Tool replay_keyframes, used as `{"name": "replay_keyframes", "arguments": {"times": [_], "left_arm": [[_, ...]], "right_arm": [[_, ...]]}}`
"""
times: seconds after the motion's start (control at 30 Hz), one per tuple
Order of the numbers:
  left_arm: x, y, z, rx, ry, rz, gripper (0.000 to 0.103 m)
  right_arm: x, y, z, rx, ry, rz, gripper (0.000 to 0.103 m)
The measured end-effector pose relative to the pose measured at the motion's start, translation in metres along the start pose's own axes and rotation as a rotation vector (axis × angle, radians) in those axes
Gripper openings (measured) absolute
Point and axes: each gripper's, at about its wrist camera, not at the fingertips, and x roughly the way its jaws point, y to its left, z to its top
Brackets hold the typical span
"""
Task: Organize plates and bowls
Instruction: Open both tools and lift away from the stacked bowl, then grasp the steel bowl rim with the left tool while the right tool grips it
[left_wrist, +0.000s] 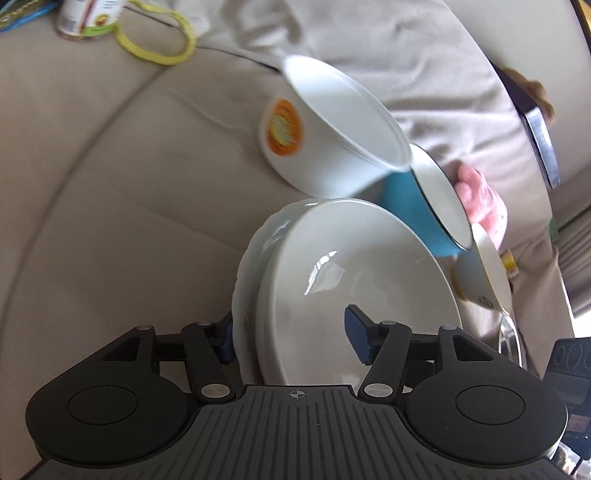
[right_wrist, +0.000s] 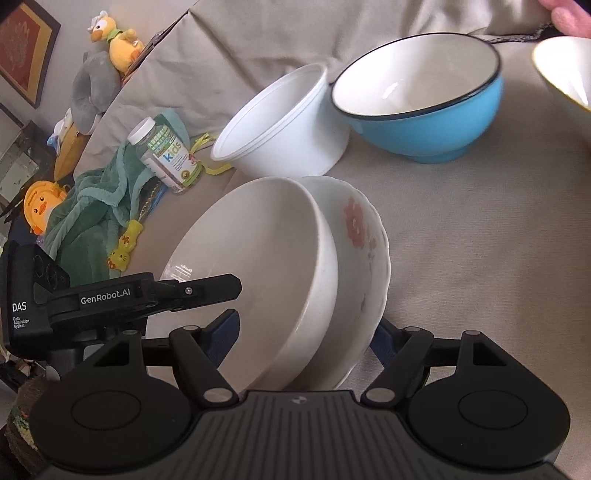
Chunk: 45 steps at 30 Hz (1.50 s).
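Both grippers hold the same pair of nested dishes from opposite sides. The left gripper (left_wrist: 293, 339) has its pads clamped across the near rims of the plain white bowl (left_wrist: 354, 280) and the scalloped floral plate (left_wrist: 247, 273) behind it. The right gripper (right_wrist: 303, 332) is closed on the same stack: bowl (right_wrist: 255, 266) inside, floral plate (right_wrist: 364, 243) outside, both tilted on edge.

Surface is a beige sofa cushion (right_wrist: 480, 240), not a counter. Open cushion lies right of the stack in the right wrist view.

Far of the stack: white plastic tub (right_wrist: 284, 129) lying tipped, its rim close to the stack's far edge. Blue bowl (right_wrist: 424, 99) just right of it, touching or nearly so (cannot tell). A yellow-rimmed bowl (right_wrist: 565, 70) sits at the far right edge.

Left: vitamin bottle (right_wrist: 166, 155), green towel (right_wrist: 96, 206).
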Motion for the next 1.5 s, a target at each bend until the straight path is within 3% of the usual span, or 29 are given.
{"name": "replay_keyframes", "arguments": {"times": [0.2, 0.33, 0.5, 0.6, 0.77, 0.93, 1.1, 1.23, 1.33, 1.5], "left_arm": [[0.027, -0.039, -0.004, 0.067, 0.045, -0.022, 0.059], [0.021, -0.051, -0.007, 0.104, 0.008, 0.065, 0.054], [-0.028, -0.078, -0.014, 0.186, -0.203, 0.196, 0.054], [-0.046, -0.110, -0.020, 0.208, -0.283, 0.143, 0.054], [0.003, -0.198, -0.044, 0.331, -0.123, -0.040, 0.054], [0.069, -0.262, -0.075, 0.415, -0.014, -0.025, 0.054], [0.115, -0.287, -0.093, 0.441, 0.040, 0.051, 0.054], [0.135, -0.288, -0.108, 0.440, 0.071, 0.070, 0.053], [0.147, -0.287, -0.117, 0.436, 0.104, 0.084, 0.053], [0.152, -0.296, -0.125, 0.493, 0.087, 0.129, 0.053]], "right_arm": [[-0.031, -0.043, -0.003, 0.085, -0.046, -0.049, 0.076], [-0.044, -0.054, -0.006, 0.094, -0.071, -0.044, 0.077], [-0.084, -0.040, -0.017, -0.063, -0.170, -0.192, 0.081], [-0.125, -0.036, -0.030, -0.162, -0.300, -0.283, 0.083], [-0.183, -0.074, -0.036, -0.149, -0.473, -0.452, 0.086], [-0.208, -0.143, -0.034, 0.018, -0.496, -0.562, 0.086], [-0.207, -0.192, -0.043, 0.130, -0.470, -0.481, 0.086], [-0.198, -0.218, -0.046, 0.234, -0.451, -0.365, 0.086], [-0.201, -0.225, -0.049, 0.274, -0.466, -0.327, 0.084], [-0.201, -0.230, -0.049, 0.290, -0.459, -0.292, 0.058]]}}
